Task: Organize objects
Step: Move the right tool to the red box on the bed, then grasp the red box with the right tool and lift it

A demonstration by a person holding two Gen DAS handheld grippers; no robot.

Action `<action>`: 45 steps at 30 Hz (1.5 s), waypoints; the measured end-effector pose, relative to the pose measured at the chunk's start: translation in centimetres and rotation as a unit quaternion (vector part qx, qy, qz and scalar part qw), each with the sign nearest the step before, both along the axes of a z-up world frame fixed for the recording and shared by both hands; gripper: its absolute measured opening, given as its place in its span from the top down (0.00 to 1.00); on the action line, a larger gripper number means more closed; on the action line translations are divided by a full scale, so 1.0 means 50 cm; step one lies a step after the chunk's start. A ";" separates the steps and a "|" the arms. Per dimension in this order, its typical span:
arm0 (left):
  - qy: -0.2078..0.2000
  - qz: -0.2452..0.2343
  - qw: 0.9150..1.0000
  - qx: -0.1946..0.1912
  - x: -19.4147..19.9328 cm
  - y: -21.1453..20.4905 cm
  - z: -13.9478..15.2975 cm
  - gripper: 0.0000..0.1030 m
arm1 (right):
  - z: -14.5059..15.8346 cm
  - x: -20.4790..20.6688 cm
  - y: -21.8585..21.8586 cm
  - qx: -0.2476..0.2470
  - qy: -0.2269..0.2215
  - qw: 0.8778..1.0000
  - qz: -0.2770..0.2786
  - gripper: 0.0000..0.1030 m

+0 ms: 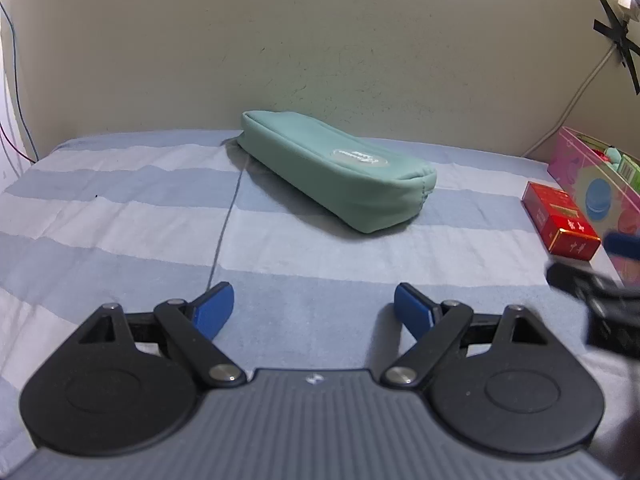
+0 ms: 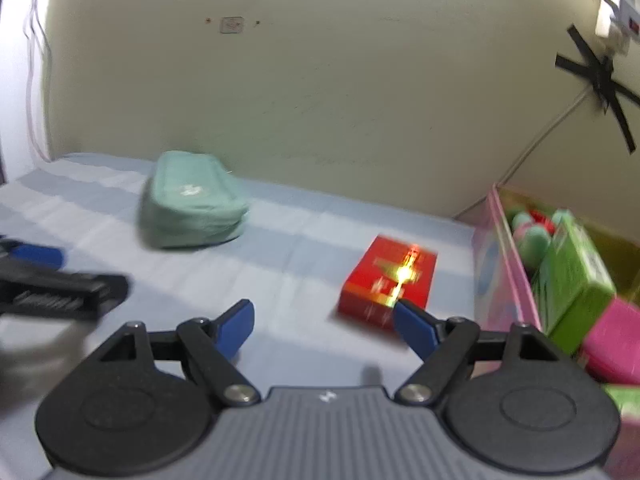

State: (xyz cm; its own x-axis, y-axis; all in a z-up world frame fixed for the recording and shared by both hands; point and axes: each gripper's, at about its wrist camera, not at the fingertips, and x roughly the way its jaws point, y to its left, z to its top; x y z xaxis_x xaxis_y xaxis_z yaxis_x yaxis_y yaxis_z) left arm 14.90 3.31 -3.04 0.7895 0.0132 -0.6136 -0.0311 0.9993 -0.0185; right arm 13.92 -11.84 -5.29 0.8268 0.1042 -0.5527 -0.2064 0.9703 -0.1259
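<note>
Both grippers empty: left gripper [image 1: 314, 308] and right gripper [image 2: 323, 325] with fingers spread. Glossy red cardboard box [image 2: 387, 283] lies just left of pink storage bin [image 2: 510, 264]; teal fabric pouch [image 1: 340, 168] further left. Risk: slick box slips from an off-centre pinch.

Rear wall [image 1: 360, 40] painted cream, scuffed and marked. Black tape cross [image 1: 618, 36] fixed at upper right, with a white cable [image 1: 576, 100] running down beneath it. Thin wires [image 1: 16, 80] hang at left. Tabletop covered by blue-and-white striped cloth [image 1: 120, 220].
</note>
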 end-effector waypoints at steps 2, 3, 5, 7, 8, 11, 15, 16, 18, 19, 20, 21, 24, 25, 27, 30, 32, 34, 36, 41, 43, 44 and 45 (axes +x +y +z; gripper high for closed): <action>0.001 0.001 1.000 -0.005 0.005 0.007 -0.001 0.13 | -0.007 0.031 0.004 -0.012 0.005 1.000 -0.018 0.23; 0.001 0.003 1.000 -0.007 0.006 0.010 0.000 0.13 | -0.009 0.045 0.004 -0.013 0.010 1.000 -0.024 0.23; 0.000 0.006 1.000 -0.013 0.005 0.016 0.001 0.13 | -0.015 0.078 0.008 -0.029 0.017 0.999 -0.029 0.23; 0.000 0.007 1.000 -0.019 0.004 0.021 0.003 0.13 | -0.018 0.118 0.009 -0.049 0.037 0.998 -0.030 0.20; 0.000 0.006 1.000 -0.021 0.004 0.022 0.003 0.13 | -0.016 0.136 0.005 -0.051 0.045 0.997 -0.040 0.19; 0.000 0.004 1.000 -0.023 0.006 0.023 0.003 0.13 | -0.005 0.189 -0.009 -0.038 0.081 0.995 -0.044 0.16; 0.001 0.003 1.000 -0.030 0.007 0.027 0.004 0.13 | 0.002 0.241 -0.010 -0.040 0.116 0.991 -0.049 0.11; 0.001 0.004 0.999 -0.033 0.007 0.028 0.003 0.13 | 0.004 0.251 -0.010 -0.039 0.123 0.990 -0.055 0.11; 0.001 0.003 0.999 -0.038 0.007 0.031 0.004 0.13 | 0.007 0.266 -0.011 -0.032 0.132 0.989 -0.064 0.11; 0.001 0.003 0.999 -0.040 0.007 0.031 0.004 0.13 | 0.006 0.272 -0.011 -0.031 0.135 0.988 -0.067 0.11; 0.001 0.004 0.999 -0.042 0.006 0.031 0.004 0.13 | 0.003 0.279 -0.007 -0.034 0.137 0.988 -0.070 0.11; 0.001 0.004 0.999 -0.044 0.006 0.031 0.004 0.13 | 0.002 0.283 -0.005 -0.038 0.139 0.987 -0.074 0.12; 0.002 0.003 0.999 -0.049 0.007 0.032 0.004 0.12 | 0.003 0.299 0.005 -0.065 0.150 0.984 -0.071 0.12; 0.002 0.003 0.999 -0.051 0.007 0.033 0.004 0.12 | 0.003 0.312 0.007 -0.066 0.173 0.981 -0.063 0.11; 0.002 0.002 0.998 -0.055 0.008 0.035 0.005 0.12 | 0.009 0.327 0.001 -0.066 0.199 0.976 -0.057 0.15; 0.004 0.002 0.998 -0.063 0.008 0.040 0.006 0.12 | 0.019 0.322 -0.012 -0.021 0.238 0.970 -0.044 0.37; 0.005 0.001 0.998 -0.070 0.008 0.042 0.007 0.11 | 0.020 0.290 -0.014 0.010 0.247 0.969 -0.017 0.40; 0.006 -0.003 0.997 -0.080 0.008 0.044 0.008 0.11 | 0.018 0.238 -0.002 0.025 0.238 0.971 0.020 0.38; 0.006 -0.012 0.996 -0.094 0.005 0.045 0.010 0.10 | 0.015 0.175 0.022 0.021 0.218 0.973 0.076 0.30; -0.008 -0.056 0.988 -0.146 -0.008 0.045 0.018 0.10 | 0.030 0.032 0.038 0.052 0.157 0.974 0.153 0.24; -0.014 -0.072 0.985 -0.155 -0.012 0.039 0.020 0.11 | 0.046 -0.028 0.011 0.080 0.091 0.983 0.138 0.07; -0.014 -0.081 0.984 -0.160 -0.012 0.036 0.020 0.11 | 0.048 -0.057 -0.001 0.089 0.067 0.983 0.144 0.03; -0.011 -0.094 0.981 -0.169 -0.011 0.033 0.019 0.11 | 0.047 -0.086 -0.009 0.092 0.050 0.983 0.153 0.00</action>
State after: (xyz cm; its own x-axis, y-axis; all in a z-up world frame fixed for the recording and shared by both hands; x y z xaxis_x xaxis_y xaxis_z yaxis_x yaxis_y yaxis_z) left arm 14.33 4.94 -2.11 0.7716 -0.3350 -0.5408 0.1576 0.9243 -0.3477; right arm 9.63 -12.29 -2.96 0.6835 0.4450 -0.5787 -0.4943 0.8654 0.0816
